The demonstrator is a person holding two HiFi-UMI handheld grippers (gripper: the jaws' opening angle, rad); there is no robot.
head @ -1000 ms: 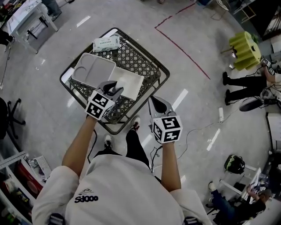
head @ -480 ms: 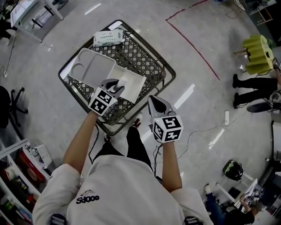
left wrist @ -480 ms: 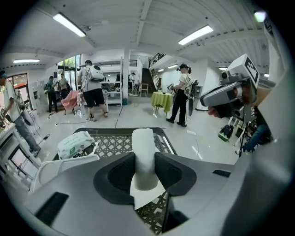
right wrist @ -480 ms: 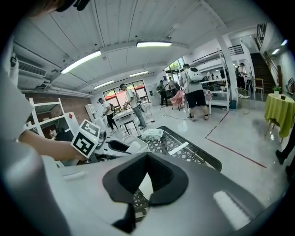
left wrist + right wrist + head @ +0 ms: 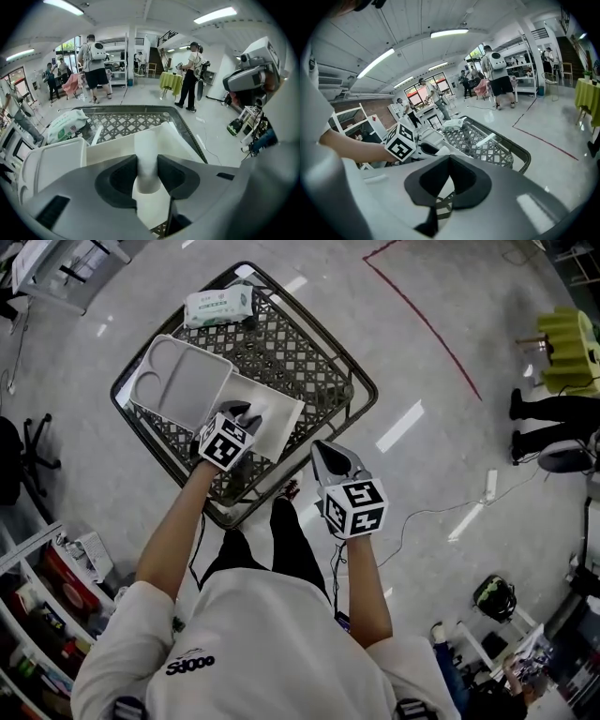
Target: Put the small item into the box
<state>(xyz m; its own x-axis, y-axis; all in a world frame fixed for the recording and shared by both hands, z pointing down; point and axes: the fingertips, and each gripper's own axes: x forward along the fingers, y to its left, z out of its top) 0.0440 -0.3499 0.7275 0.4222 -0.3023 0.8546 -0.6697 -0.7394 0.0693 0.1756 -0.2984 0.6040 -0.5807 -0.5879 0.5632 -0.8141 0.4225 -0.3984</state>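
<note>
Jaws of your left gripper (image 5: 149,164) pinch one white cylinder (image 5: 148,145) just above the one open box (image 5: 279,424); right gripper (image 5: 449,174) jaws, pressed together, hang beside that box, one wipes pack (image 5: 217,307) beyond.

Wipes pack (image 5: 217,307) behind box (image 5: 279,420) on table (image 5: 309,352)

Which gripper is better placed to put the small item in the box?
Left. The left gripper holds the white cylinder over the white box; the right gripper is shut, empty, by the basket.
</note>
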